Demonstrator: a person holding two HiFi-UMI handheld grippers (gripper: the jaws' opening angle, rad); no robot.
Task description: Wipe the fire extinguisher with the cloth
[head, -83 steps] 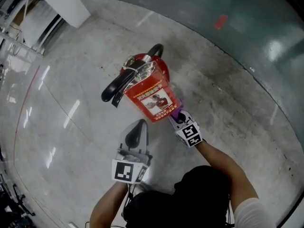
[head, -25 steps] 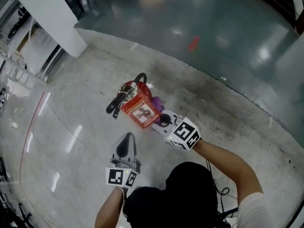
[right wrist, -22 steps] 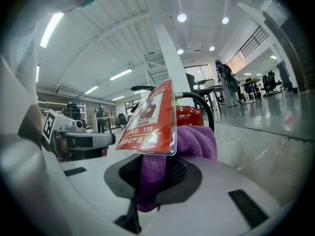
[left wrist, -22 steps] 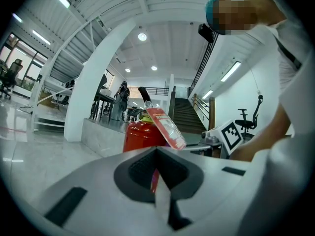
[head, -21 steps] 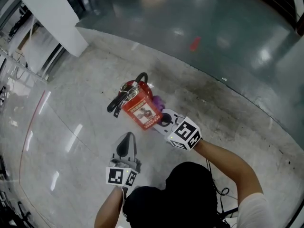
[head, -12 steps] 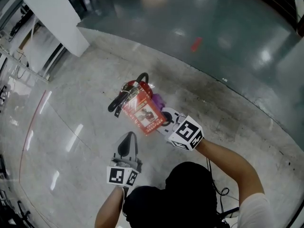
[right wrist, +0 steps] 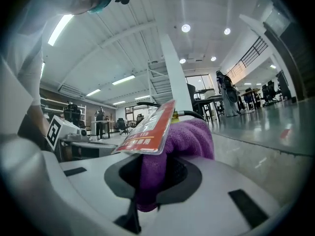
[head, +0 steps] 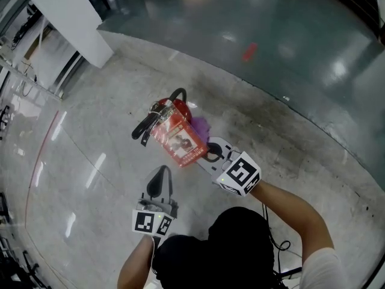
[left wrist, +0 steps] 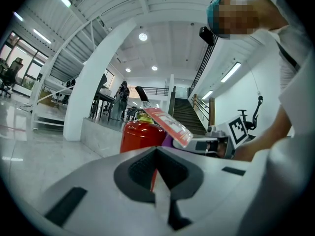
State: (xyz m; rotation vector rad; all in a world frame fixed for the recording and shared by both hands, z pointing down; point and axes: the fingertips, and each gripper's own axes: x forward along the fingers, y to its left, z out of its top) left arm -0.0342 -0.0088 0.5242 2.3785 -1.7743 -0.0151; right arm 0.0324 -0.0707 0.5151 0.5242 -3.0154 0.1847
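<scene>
A red fire extinguisher (head: 175, 114) stands on the pale floor, with black handles (head: 144, 125), a black hose and a red laminated tag (head: 180, 141) hanging off it. My right gripper (head: 210, 152) is shut on a purple cloth (head: 199, 124) pressed against the cylinder's right side; the tag (right wrist: 146, 129) lies over the cloth (right wrist: 184, 139). My left gripper (head: 159, 182) hangs below the extinguisher, shut and holding nothing, apart from it. In the left gripper view the cylinder (left wrist: 142, 134) and tag (left wrist: 167, 126) stand just beyond the jaws.
A white pillar (head: 66, 17) rises at the upper left. A raised dark green floor (head: 271, 47) with a grey edge runs across the top and right. Glass panels and railings line the left side. Desks and distant people show in the gripper views.
The extinguisher has tipped a little and its tag has swung. My right gripper with the cloth has slid lower right along the cylinder. The left gripper stays put.
</scene>
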